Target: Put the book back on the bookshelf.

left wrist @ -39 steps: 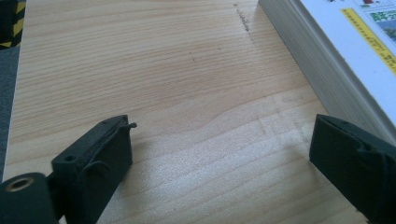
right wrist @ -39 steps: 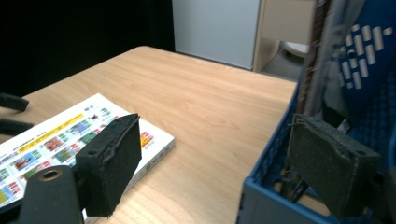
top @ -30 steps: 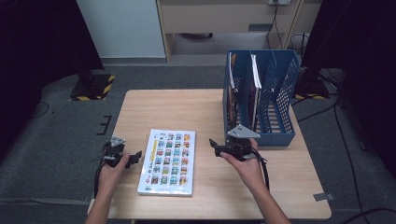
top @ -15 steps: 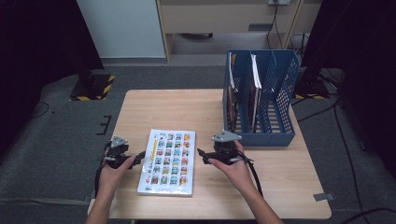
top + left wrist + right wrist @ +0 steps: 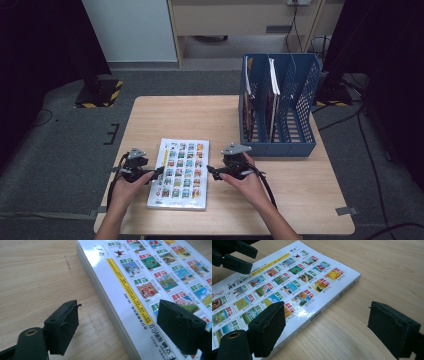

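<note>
Closing in on the book (image 5: 181, 172) from both long edges, flat on the worktop (image 5: 200, 112) with its cover of small picture tiles facing up. Left gripper (image 5: 159, 171) at the yellow-striped edge, jaws wide but just been narrowing, 1 pad over bare wood and the other over the cover, the edge running between them with nothing pressed yet. Right gripper (image 5: 210, 173) at the opposite edge, jaws wide too, 1 pad above the cover near that edge, the other over wood beyond it, no contact to be made out. Looks like the approach step of a 2-handed pickup, not the grip itself. Next call, probably: drop each lower pad to the wood, slide it under the edge, pinch both sides evenly and lift level; glossy cover, so a slip or a one-sided tilt seems the risk. Ahead of the right jaws, well apart, a blue file rack (image 5: 300, 100) standing upright with 3 slots, 2 already carrying upright volumes, the slot farthest from the book free — likely the destination. Light wood-grain worktop, otherwise bare around the jaws. Grey floor beyond, a pale cabinet (image 5: 131, 30) at the back, dark stands and trailing cables at both sides.
</note>
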Demonstrator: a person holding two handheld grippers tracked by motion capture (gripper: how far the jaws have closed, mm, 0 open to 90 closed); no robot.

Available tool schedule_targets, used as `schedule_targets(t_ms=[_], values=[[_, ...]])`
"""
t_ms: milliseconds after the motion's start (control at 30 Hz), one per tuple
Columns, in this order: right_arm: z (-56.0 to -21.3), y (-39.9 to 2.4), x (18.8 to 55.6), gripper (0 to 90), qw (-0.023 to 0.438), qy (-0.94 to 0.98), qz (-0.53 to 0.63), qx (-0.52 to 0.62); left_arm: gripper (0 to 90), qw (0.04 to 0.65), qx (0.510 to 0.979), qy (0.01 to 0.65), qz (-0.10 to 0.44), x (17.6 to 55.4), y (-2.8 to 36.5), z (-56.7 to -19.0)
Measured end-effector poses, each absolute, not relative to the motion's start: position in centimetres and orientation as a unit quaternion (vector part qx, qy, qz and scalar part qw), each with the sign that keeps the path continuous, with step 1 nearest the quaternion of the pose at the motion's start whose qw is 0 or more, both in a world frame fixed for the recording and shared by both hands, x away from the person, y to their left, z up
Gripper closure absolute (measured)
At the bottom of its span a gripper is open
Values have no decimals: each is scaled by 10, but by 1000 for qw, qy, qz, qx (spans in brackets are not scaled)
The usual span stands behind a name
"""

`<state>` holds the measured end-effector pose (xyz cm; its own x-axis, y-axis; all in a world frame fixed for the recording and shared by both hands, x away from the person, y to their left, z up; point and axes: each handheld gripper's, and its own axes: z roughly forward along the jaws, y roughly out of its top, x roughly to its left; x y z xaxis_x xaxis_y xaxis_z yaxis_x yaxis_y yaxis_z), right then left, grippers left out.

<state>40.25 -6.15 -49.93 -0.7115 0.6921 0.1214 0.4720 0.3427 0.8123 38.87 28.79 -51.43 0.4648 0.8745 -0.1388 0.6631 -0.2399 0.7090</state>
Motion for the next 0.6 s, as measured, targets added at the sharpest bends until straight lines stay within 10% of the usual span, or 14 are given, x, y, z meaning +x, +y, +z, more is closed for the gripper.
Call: schedule_targets(t_ms=[600], values=[[-510,-52,400,177,112,825,429,350,364,386,766,506,88,397,285,-523]])
